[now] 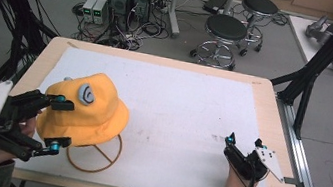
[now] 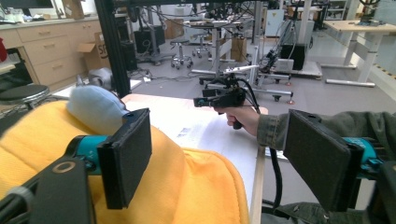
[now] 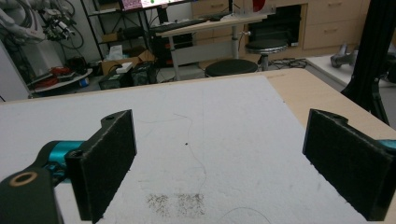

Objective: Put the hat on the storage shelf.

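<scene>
Right gripper (image 3: 219,163) jaws stand wide apart over a white mat (image 3: 196,121) with a dark smudge (image 3: 177,203); stools (image 3: 231,67) and desks behind

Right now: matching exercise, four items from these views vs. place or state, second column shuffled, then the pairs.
1. yellow hat
2. left gripper
3. right gripper
4. wire ring base

A. jaws open, nothing between them, over the white mat
B. lying on the mat, partly under the hat
C. perched on the stand, pale patch on its crown
D. jaws open, one on each side of the hat's brim

Pairs: 1-C, 2-D, 3-A, 4-B
</scene>
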`<action>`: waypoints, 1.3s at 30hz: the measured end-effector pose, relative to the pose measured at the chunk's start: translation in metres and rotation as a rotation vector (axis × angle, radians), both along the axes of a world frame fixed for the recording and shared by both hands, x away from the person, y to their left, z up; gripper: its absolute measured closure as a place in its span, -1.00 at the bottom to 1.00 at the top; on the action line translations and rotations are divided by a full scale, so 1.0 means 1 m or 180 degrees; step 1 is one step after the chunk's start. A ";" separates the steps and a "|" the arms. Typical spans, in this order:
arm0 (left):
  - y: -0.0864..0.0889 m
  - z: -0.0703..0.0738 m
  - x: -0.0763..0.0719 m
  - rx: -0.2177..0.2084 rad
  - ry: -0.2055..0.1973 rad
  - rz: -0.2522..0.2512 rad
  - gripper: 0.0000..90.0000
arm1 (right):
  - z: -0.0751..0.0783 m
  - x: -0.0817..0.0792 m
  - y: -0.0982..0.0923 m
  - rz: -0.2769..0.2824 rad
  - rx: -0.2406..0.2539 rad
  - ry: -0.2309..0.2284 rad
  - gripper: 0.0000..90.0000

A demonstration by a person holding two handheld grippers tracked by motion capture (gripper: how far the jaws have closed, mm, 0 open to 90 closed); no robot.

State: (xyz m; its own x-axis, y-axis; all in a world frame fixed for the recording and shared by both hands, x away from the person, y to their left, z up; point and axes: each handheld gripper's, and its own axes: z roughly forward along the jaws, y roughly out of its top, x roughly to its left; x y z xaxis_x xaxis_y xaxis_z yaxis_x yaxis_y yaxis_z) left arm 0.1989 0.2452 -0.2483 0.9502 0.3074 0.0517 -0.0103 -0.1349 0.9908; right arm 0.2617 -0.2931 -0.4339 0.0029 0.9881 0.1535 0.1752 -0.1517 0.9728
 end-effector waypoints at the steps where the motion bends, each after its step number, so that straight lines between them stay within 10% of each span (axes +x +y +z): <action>1: 0.001 0.001 0.000 -0.0001 -0.0014 0.0016 -0.50 | 0.000 0.000 0.000 0.0003 -0.0014 -0.0003 -0.81; 26: 0.051 0.038 0.015 -0.0212 -0.0115 0.0572 -0.54 | -0.001 0.002 -0.001 0.0025 0.0011 0.0047 -0.81; 39: 0.085 0.039 0.044 -0.0307 0.0117 0.0931 -0.52 | -0.001 0.002 -0.001 0.0024 0.0009 0.0053 -0.81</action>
State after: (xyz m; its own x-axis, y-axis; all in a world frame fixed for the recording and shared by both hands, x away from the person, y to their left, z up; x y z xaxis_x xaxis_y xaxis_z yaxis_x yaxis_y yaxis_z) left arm 0.2430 0.3300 -0.2094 0.8213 0.5699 -0.0238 0.0513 -0.0322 0.9982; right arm 0.2638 -0.2943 -0.4352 -0.0019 0.9877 0.1563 0.1924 -0.1531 0.9693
